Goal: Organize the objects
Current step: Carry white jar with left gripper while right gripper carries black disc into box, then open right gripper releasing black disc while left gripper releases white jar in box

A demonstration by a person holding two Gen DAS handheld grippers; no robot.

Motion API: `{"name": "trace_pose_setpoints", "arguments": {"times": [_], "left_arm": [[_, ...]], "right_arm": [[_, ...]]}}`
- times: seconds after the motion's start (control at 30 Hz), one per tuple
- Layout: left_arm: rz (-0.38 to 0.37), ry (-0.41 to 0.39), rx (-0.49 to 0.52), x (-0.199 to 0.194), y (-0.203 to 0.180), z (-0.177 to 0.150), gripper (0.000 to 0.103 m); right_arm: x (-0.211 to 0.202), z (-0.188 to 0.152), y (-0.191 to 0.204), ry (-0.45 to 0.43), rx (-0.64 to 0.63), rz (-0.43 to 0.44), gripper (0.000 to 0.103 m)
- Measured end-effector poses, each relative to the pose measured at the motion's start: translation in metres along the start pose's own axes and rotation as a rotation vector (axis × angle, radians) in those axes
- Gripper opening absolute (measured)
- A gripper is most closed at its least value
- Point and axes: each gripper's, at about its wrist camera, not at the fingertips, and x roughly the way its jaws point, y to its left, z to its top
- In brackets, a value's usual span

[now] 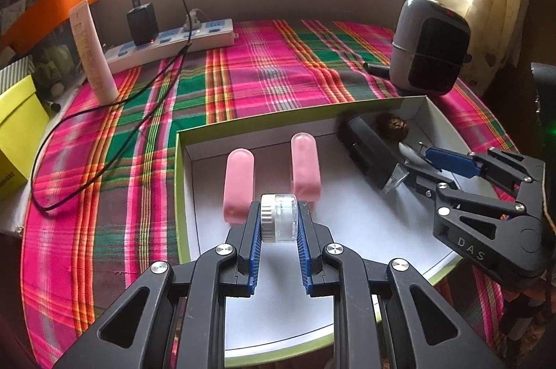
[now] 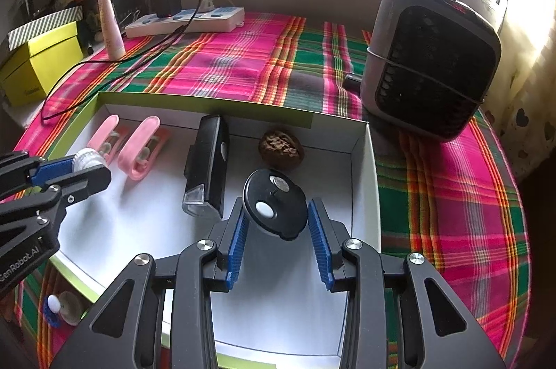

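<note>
Clear plastic jar [image 1: 279, 217], judged light, rigid and slippery, is clamped across lid and base by the left gripper [image 1: 278, 223] above the white tray [image 1: 347, 223]; a black disc [image 2: 274, 203] is pinched by the right gripper [image 2: 276, 226].

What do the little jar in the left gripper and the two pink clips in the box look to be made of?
Little jar: clear glossy plastic by the look, possibly glass, since light passes through the body; its ribbed white cap looks like matte plastic. Pink clips: translucent, smooth pink plastic with rounded ends that glow softly in the window light. The box around them looks like matte white cardboard.
</note>
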Motion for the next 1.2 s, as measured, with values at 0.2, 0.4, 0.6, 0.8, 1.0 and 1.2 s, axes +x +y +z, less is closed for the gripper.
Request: {"name": "trace_pose_setpoints", "arguments": {"times": [0.2, 0.4, 0.6, 0.8, 1.0, 1.2], "left_arm": [[0.006, 0.01, -0.007, 0.005, 0.0015, -0.0001, 0.017], [0.007, 0.02, -0.016, 0.0083, 0.0031, -0.0014, 0.017], [0.012, 0.021, -0.014, 0.0087, 0.0032, -0.0018, 0.017], [0.012, 0.02, -0.013, 0.009, 0.0029, -0.0018, 0.018], [-0.002, 0.021, -0.012, 0.0088, 0.0014, -0.0011, 0.024], [-0.004, 0.019, -0.017, 0.0081, 0.0005, -0.0008, 0.031]], "right_arm": [[0.0007, 0.0003, 0.0007, -0.001, -0.003, -0.004, 0.036], [0.0007, 0.0, 0.0008, -0.004, 0.0, -0.005, 0.036], [0.0003, -0.0003, 0.0011, -0.006, 0.001, -0.009, 0.037], [0.0007, -0.0005, 0.0013, -0.005, -0.001, -0.012, 0.037], [0.0006, 0.0005, 0.0012, -0.004, -0.004, -0.011, 0.037], [-0.0001, 0.0005, 0.0019, -0.002, -0.011, -0.017, 0.037]]}}
